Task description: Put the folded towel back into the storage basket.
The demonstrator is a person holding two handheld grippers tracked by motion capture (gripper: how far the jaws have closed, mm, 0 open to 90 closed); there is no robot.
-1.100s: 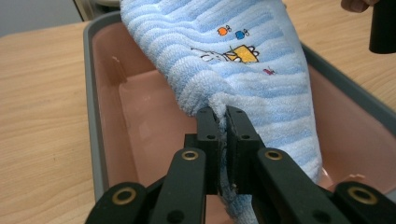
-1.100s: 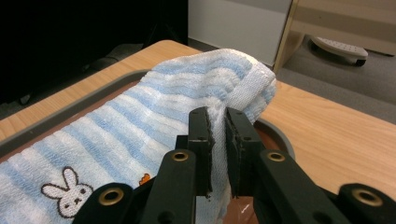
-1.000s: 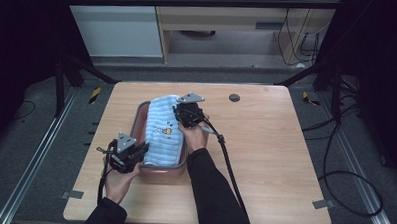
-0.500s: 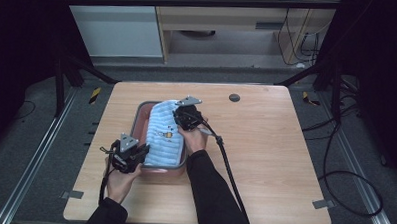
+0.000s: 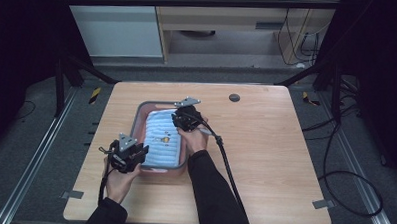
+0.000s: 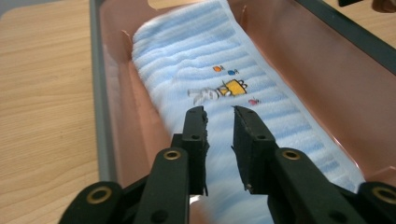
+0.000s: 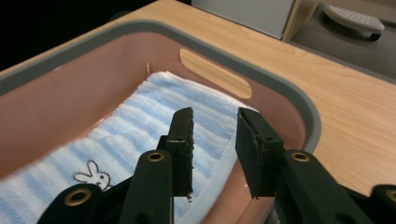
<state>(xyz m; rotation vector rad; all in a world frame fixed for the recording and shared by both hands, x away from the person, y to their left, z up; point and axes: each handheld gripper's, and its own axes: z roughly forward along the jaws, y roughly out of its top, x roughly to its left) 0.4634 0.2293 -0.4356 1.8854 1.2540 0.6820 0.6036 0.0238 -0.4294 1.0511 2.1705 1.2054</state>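
A light blue striped towel (image 5: 161, 140) with a small cartoon print lies folded flat inside a pink basin with a grey rim (image 5: 136, 124) on the wooden table. My left gripper (image 5: 128, 155) is at the basin's near left corner. In the left gripper view it (image 6: 219, 114) is open just above the towel (image 6: 196, 56), with nothing between its jaws. My right gripper (image 5: 187, 117) is over the basin's far right edge. In the right gripper view it (image 7: 215, 116) is open above the towel's far end (image 7: 140, 121), near the rim (image 7: 280, 88).
A small black disc (image 5: 234, 97) is set into the table (image 5: 275, 144) behind the basin. The right gripper's cable (image 5: 228, 163) trails along the forearm toward the near edge. Bare wood lies to the right of the basin. A handle slot (image 7: 215, 74) pierces the basin's end wall.
The towel, bulging above the basin's far end a second ago, has sunk flat into it. My right gripper has drawn slightly nearer and lower; the left has hardly moved.
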